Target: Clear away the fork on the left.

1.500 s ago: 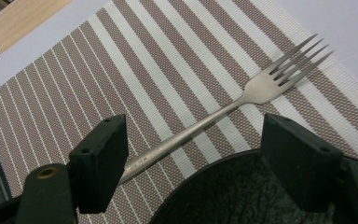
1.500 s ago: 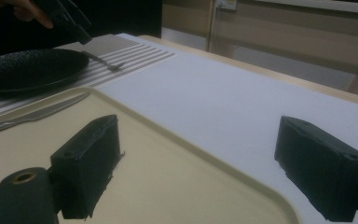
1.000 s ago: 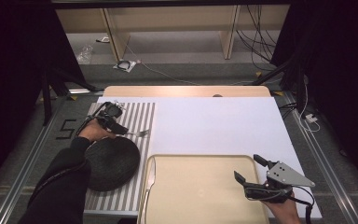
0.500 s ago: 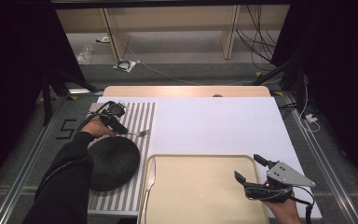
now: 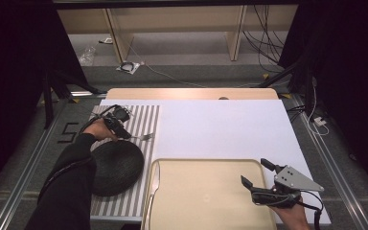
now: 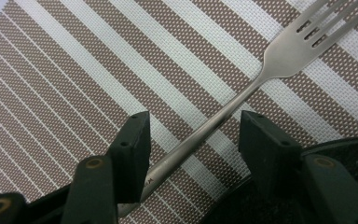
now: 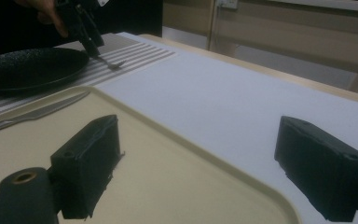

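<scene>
A silver fork (image 5: pixel 143 137) lies on the striped placemat (image 5: pixel 139 115), tines toward the white sheet. My left gripper (image 5: pixel 124 134) points down over its handle. In the left gripper view the fork (image 6: pixel 261 70) runs slantwise between the jaws of the left gripper (image 6: pixel 193 126). These have just been closing, and a clear gap remains on the right side. The handle end lies against the left jaw. A black plate (image 5: pixel 115 165) sits just beside that gripper. My right gripper (image 5: pixel 254 171) stands open over the tray's near right corner with nothing between its jaws.
A beige tray (image 5: pixel 206 191) lies at the front of the table, with a knife (image 5: pixel 154 184) along its left rim. A white sheet (image 5: pixel 220 129) covers the table's middle and right. The black plate's rim (image 6: pixel 279 200) crowds the left gripper's right jaw.
My left hand has shifted only slightly over the fork's handle. The right gripper has kept still above the tray.
</scene>
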`<action>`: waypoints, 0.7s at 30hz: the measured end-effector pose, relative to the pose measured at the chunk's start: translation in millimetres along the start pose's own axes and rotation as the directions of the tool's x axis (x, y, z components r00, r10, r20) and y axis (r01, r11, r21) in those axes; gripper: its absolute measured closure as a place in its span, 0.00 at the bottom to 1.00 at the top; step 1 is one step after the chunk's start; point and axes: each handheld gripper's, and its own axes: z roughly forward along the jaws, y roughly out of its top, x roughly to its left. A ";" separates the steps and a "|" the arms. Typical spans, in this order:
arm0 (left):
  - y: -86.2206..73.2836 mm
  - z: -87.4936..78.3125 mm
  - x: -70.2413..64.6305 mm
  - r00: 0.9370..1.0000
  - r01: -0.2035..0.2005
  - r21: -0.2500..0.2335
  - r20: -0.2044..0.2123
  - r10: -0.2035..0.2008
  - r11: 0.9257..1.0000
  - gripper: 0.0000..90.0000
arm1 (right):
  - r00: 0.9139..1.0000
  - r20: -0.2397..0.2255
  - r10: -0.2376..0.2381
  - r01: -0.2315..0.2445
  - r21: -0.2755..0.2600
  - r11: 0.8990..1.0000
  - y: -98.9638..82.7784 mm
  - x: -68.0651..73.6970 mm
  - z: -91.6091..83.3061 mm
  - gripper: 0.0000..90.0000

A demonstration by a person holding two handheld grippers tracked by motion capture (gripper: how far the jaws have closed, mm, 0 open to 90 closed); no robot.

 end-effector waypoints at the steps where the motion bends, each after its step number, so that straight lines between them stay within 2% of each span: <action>1: 0.1 0.8 0.2 1.000 -0.003 0.002 0.004 0.003 1.000 0.52 | 1.000 0.001 0.001 -0.001 0.003 1.000 0.1 0.2 -0.1 0.17; 12: 4.5 2.1 -1.2 0.998 -0.063 0.023 0.029 0.063 0.998 0.62 | 1.000 0.001 -0.001 0.001 0.007 1.000 0.0 0.3 -0.1 0.17; 21: 4.7 5.9 -0.4 0.996 -0.083 0.048 0.042 0.081 0.995 0.66 | 1.000 0.002 -0.001 0.001 0.009 1.000 0.2 0.2 -0.8 0.17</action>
